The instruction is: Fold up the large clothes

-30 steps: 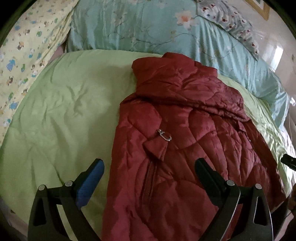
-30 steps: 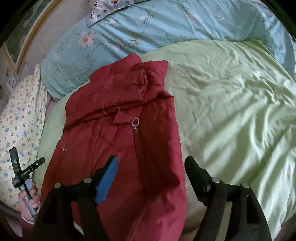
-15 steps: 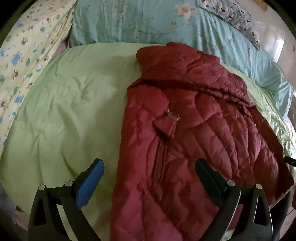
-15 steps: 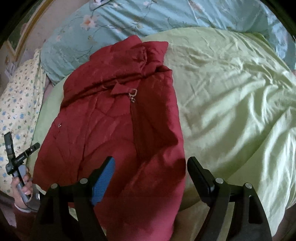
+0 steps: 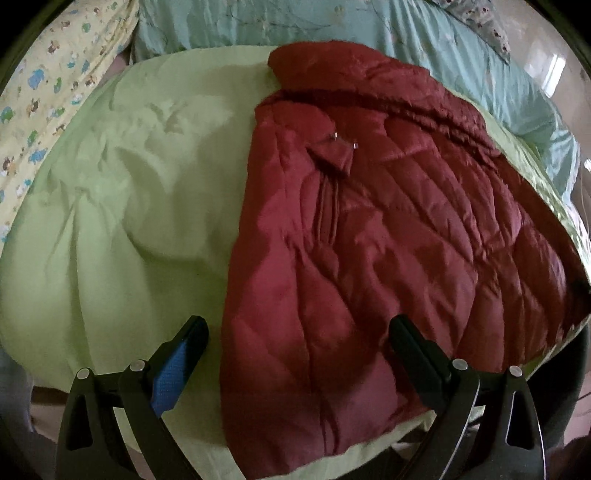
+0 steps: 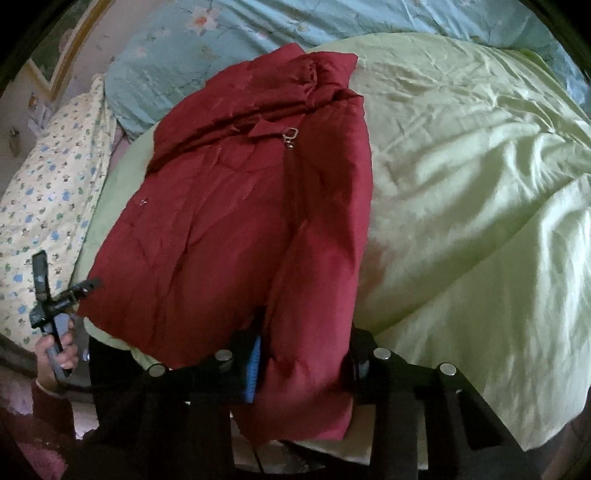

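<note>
A dark red quilted jacket (image 5: 369, 240) lies on the light green duvet (image 5: 129, 221), collar at the far end and hem hanging over the near edge. In the left wrist view my left gripper (image 5: 299, 336) stands open above the jacket's near left edge, one finger over the duvet and one over the jacket, with nothing pinched. In the right wrist view my right gripper (image 6: 306, 362) is at the hem of the jacket (image 6: 229, 221). Its jaws are closing on a thick fold of hem, which fills the gap. The zipper pull (image 6: 290, 134) shows near the collar.
Pale blue floral bedding (image 5: 406, 33) lies beyond the collar, and a yellow printed quilt (image 6: 48, 192) beside the jacket. In the right wrist view a hand (image 6: 59, 354) holds the left gripper (image 6: 64, 275) off the bed's near edge. The green duvet (image 6: 480, 221) spreads wide beside the jacket.
Both grippers have sunk and moved in towards the jacket's hem. The right gripper's jaws, wide apart before, have come together around a fold of hem. The left gripper is still open.
</note>
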`<state>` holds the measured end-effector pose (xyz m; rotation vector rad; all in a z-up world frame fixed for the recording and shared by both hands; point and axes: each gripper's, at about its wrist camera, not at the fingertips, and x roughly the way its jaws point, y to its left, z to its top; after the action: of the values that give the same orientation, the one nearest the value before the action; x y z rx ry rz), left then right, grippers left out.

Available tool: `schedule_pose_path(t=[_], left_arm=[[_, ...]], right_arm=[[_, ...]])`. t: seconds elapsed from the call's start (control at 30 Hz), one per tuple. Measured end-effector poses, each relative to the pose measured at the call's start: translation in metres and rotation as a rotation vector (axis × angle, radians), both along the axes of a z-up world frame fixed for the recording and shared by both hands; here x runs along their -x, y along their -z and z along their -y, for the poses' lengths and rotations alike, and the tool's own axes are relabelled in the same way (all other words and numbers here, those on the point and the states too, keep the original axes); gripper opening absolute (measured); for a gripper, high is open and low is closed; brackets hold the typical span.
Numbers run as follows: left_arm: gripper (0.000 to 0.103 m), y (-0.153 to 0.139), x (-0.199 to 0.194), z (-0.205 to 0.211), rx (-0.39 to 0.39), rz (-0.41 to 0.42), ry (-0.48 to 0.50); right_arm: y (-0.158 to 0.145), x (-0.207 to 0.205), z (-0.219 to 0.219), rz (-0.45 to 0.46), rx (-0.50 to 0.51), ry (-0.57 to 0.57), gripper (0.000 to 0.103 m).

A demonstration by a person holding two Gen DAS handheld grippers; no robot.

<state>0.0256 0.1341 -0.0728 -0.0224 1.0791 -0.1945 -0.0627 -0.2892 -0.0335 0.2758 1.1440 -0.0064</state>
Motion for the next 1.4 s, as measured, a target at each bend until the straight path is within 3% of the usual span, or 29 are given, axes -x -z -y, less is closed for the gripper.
schedule_pose_path(t=[0.17,0.23,0.33,0.43,0.5,0.57,0.6,0.73,1.13,1.4], left_arm=[[0.093,0.009,0.007,-0.005,0.01,-0.005,0.01],[0.086,0.009,0.009,-0.004,0.02,0.003,0.022],[0.074,0.008,0.01,-0.002,0.034,0.004,0.05],[0.069,0.01,0.013,0.0,0.035,0.006,0.078],[0.067,0.011,0.014,0.002,0.034,0.004,0.096],[0.051,0.012,0.013,0.001,0.043,0.004,0.102],[0.037,0.011,0.013,0.0,0.065,-0.002,0.109],[0.024,-0.001,0.015,-0.006,0.119,0.033,0.113],[0.019,-0.032,0.028,-0.024,0.197,0.145,0.102],[0.018,-0.072,0.027,-0.034,0.26,0.291,0.083]], right_arm=[[0.008,0.0,0.007,-0.009,-0.059,0.038,0.043],[0.01,0.001,0.006,-0.012,-0.058,0.036,0.044],[0.015,0.003,0.007,-0.03,-0.085,0.047,0.055],[0.016,0.008,0.004,-0.014,-0.092,0.044,0.056],[0.015,0.01,0.003,0.001,-0.09,0.043,0.051],[0.013,0.01,0.003,0.014,-0.097,0.044,0.044],[0.012,0.01,0.003,0.022,-0.097,0.043,0.04],[0.002,0.011,-0.002,0.059,-0.094,0.034,0.032],[-0.034,0.007,-0.006,0.201,-0.149,0.018,0.026],[-0.065,-0.007,-0.003,0.324,-0.157,-0.001,0.025]])
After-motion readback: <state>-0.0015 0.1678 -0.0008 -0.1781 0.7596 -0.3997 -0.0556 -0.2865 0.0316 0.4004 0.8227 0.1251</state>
